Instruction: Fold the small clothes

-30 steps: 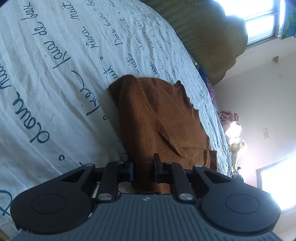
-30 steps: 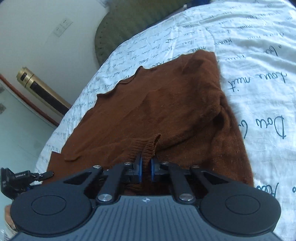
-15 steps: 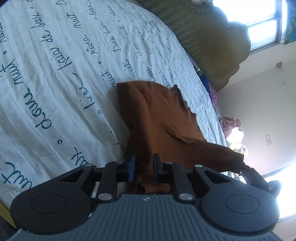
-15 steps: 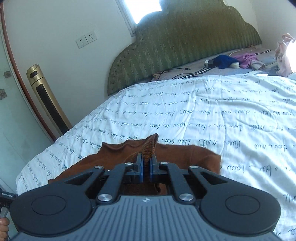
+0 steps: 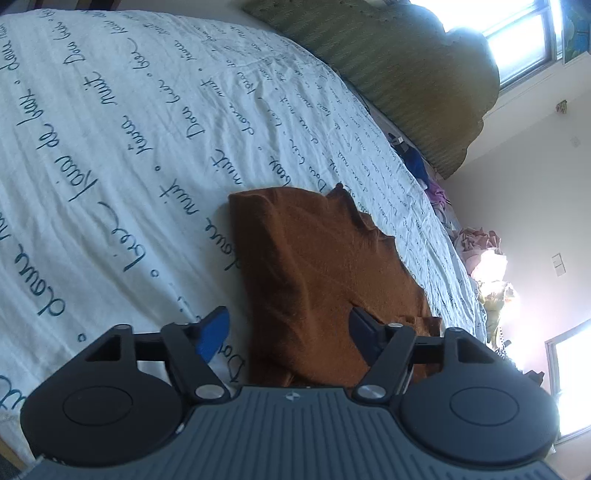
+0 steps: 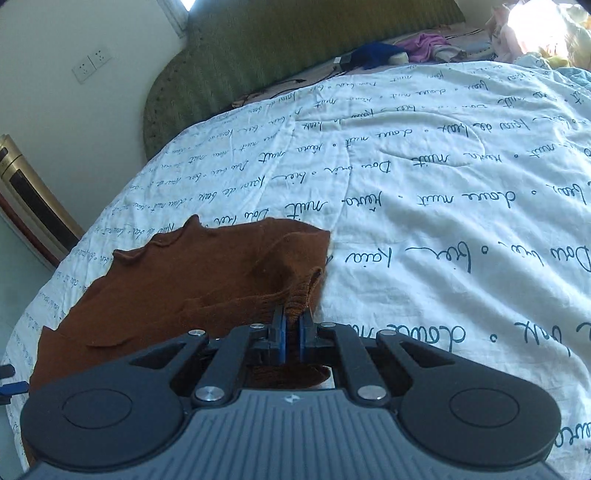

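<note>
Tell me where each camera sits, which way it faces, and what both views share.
Left wrist: on the left hand-held gripper, angled down over the brown garment; its jaws, just opened, grip nothing.
Right wrist: on the right hand-held gripper, facing the green headboard; shut on the garment's ribbed edge.
Shared: garment, script-printed bedspread, headboard.

A bedroom in a home — ahead of the right gripper (image 6: 291, 328) spreads a bed under a white quilt (image 6: 424, 192) printed with dark script. Beyond it stands a green padded headboard (image 6: 266, 51), with loose clothes (image 6: 402, 50) heaped at its foot, wall sockets (image 6: 92, 63) to the far left, and a bright window (image 5: 521, 33) past the headboard.
</note>
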